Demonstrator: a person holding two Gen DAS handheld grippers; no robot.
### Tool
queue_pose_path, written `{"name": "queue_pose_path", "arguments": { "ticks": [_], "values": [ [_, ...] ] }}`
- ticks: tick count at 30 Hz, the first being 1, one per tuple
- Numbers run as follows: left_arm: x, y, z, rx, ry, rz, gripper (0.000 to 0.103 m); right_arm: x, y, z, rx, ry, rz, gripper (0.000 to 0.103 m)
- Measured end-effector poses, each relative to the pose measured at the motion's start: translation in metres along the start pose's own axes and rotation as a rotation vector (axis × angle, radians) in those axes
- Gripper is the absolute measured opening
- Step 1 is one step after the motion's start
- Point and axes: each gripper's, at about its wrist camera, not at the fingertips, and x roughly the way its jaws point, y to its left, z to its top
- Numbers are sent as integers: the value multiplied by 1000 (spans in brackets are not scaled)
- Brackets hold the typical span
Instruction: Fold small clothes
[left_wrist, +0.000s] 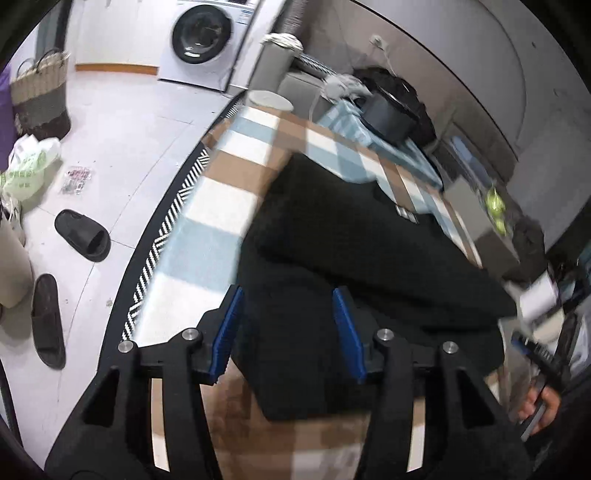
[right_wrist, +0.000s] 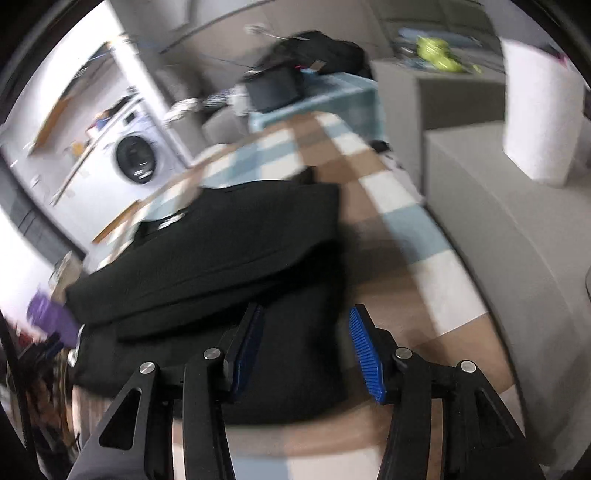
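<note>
The black garment (left_wrist: 354, 258) lay folded on the checkered cloth (left_wrist: 221, 206) covering the table, one layer doubled over another, a small white label (left_wrist: 404, 213) showing near its far edge. Both grippers hung over its near edge, tilted downward. The left gripper (left_wrist: 291, 328) had its blue pads spread, dark fabric showing between them but not pinched. The right gripper (right_wrist: 306, 343) stood spread the same way over the garment's near right corner, pressing on nothing. At the far end of the table sat a pale blue basket (left_wrist: 354, 125) with a black box (left_wrist: 388, 114) and dark clothing heaped on it. Beyond stood a white washing machine (left_wrist: 207, 40). On the tiled floor to the left lay two black slippers (left_wrist: 83, 234), a woven bag (left_wrist: 40, 96) and a plastic bag (left_wrist: 27, 166). A white roll (right_wrist: 543, 110) stood on a grey surface to the right.
</note>
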Motion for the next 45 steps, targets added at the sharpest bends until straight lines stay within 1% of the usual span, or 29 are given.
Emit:
{"name": "queue_pose_path", "arguments": {
  "ticks": [1, 3, 4, 6, 7, 9, 11, 13, 14, 15, 16, 17, 18, 19, 20, 22, 24, 26, 28, 30, 31, 33, 34, 36, 37, 39, 41, 43, 45],
  "values": [
    [-3, -9, -5, 20, -3, -7, 46, -3, 11, -4, -32, -1, 23, 51],
    [0, -31, -17, 59, 4, -39, 51, -2, 32, -10, -89, -1, 34, 51],
    [6, -46, -24, 90, 28, -65, 51, 2, 43, -12, -118, 5, 44, 51],
    [18, -71, -36, 149, 60, -82, 51, 12, 63, -19, -173, 27, 66, 51],
    [26, -86, -43, 181, 72, -86, 51, 20, 77, -24, -207, 42, 78, 51],
    [40, -105, -53, 220, 105, -62, 51, 32, 96, -32, -254, 60, 99, 51],
    [49, -118, -64, 259, 137, -51, 51, 41, 118, -41, -311, 68, 126, 51],
    [52, -125, -77, 298, 166, -46, 51, 47, 135, -49, -362, 70, 131, 51],
    [50, -128, -82, 324, 165, -42, 52, 51, 141, -52, -380, 74, 132, 51],
    [48, -131, -88, 355, 156, -36, 52, 55, 146, -58, -403, 92, 123, 51],
    [45, -131, -93, 381, 167, -34, 52, 57, 149, -60, -423, 104, 113, 51],
    [42, -129, -95, 388, 176, -38, 52, 61, 151, -65, -459, 118, 79, 51],
    [39, -127, -98, 387, 188, -46, 52, 63, 151, -72, -499, 127, 22, 52],
    [37, -124, -100, 383, 195, -47, 52, 60, 151, -78, -531, 112, 2, 52],
    [34, -121, -102, 380, 201, -49, 52, 57, 150, -81, -549, 110, -1, 55],
    [31, -120, -103, 370, 198, -53, 52, 52, 145, -85, -563, 113, -4, 55],
    [32, -122, -100, 354, 193, -52, 52, 48, 144, -87, -554, 112, 3, 59],
    [35, -122, -97, 331, 174, -58, 55, 48, 145, -88, -544, 112, 12, 62],
    [39, -125, -95, 353, 180, -46, 55, 47, 147, -89, -556, 111, 9, 63],
    [37, -123, -96, 374, 199, -44, 55, 46, 147, -92, -584, 127, -17, 63],
    [33, -117, -96, 359, 208, -53, 55, 46, 144, -89, -571, 140, -10, 63],
    [26, -103, -93, 314, 209, -60, 55, 37, 124, -79, -455, 180, 51, 63],
    [20, -91, -88, 272, 203, -52, 55, 30, 112, -75, -404, 175, 61, 63],
    [10, -75, -82, 213, 187, -16, 55, 15, 89, -67, -320, 146, 50, 63],
    [2, -65, -77, 173, 167, 3, 55, 4, 69, -61, -253, 123, 31, 63],
    [-6, -52, -71, 126, 135, 28, 55, -9, 37, -54, -128, 96, 17, 63],
    [-10, -40, -67, 99, 110, 59, 55, -16, 13, -51, -28, 85, 13, 63],
    [-8, -32, -63, 84, 116, 88, 55, -16, -7, -49, 53, 84, 15, 63],
    [-4, -28, -61, 72, 121, 92, 55, -11, -19, -45, 94, 82, 36, 63]
  ]
}}
